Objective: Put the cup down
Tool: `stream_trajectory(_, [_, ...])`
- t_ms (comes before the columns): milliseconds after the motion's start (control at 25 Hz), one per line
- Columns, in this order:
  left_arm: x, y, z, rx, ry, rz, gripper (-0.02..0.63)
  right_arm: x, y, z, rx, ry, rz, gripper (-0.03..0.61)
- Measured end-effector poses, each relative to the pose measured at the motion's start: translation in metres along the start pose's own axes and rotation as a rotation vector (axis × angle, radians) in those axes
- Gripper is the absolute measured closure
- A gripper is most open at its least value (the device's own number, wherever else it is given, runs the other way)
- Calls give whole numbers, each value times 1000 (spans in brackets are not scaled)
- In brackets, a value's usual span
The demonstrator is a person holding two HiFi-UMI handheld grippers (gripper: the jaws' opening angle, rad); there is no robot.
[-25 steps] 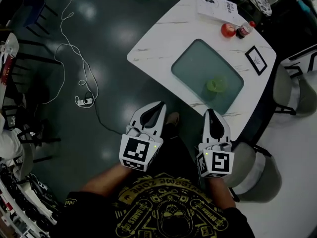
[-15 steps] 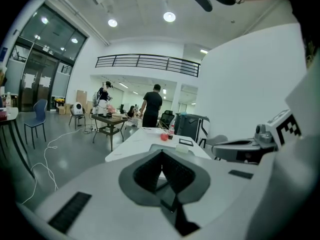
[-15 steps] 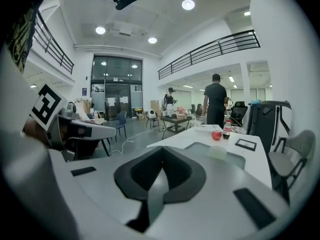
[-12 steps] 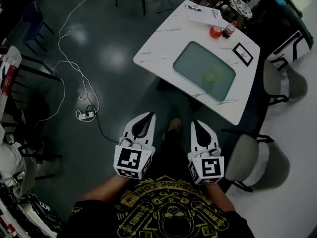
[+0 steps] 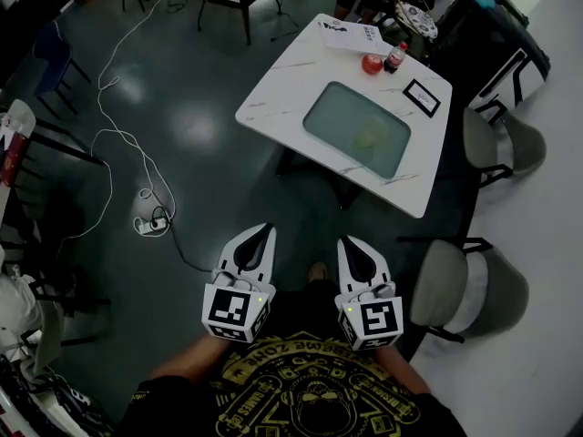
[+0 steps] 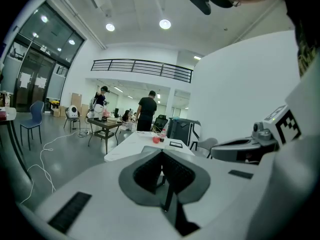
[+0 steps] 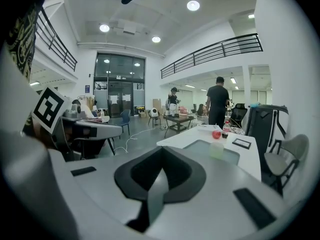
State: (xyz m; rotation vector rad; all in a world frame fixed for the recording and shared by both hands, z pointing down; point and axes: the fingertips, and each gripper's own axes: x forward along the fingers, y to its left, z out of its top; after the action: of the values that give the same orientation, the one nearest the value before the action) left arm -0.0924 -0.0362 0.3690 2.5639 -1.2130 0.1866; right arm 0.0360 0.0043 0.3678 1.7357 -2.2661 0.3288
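Observation:
The pale green cup (image 5: 369, 137) stands upright on a green mat (image 5: 332, 116) on the white table (image 5: 282, 85), far ahead of both grippers. The right gripper view shows the cup (image 7: 217, 150) beyond the jaw tips, well apart from them. My left gripper (image 5: 264, 231) and right gripper (image 5: 349, 243) hover side by side over the dark floor, close to my body, both shut with nothing between the jaws. In their own views the left gripper (image 6: 161, 153) and right gripper (image 7: 162, 151) show jaws pressed together.
A red apple (image 5: 371, 64), a bottle (image 5: 393, 57), a sheet of paper (image 5: 351, 33) and a small framed card (image 5: 421, 97) lie on the table's far side. Grey chairs (image 5: 448, 285) stand at the right. A white cable (image 5: 127, 144) crosses the floor at left. People stand in the background (image 7: 217, 104).
Both grippers have pulled back from the table together, and the table with the cup now looks farther away and smaller. The right gripper no longer reaches over the table edge.

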Motion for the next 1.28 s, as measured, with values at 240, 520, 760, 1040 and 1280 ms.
stream_trajectory(240, [1, -18, 5, -11, -9, 47, 603, -17, -22, -5, 2, 8, 31, 572])
stream_trajectory(520, [7, -50, 3, 6, -10, 54, 603, -29, -40, -2, -7, 12, 55, 574])
stream_trajectory(760, [13, -62, -2, 8, 0, 48, 603, -35, -51, -13, 0, 23, 55, 574])
stream_trajectory(1040, [19, -63, -3, -4, -1, 18, 603, -35, -51, -13, -4, 21, 33, 574])
stream_trajectory(1280, [19, -61, -1, 3, -3, -10, 603, -36, -49, -14, 2, 22, 7, 574])
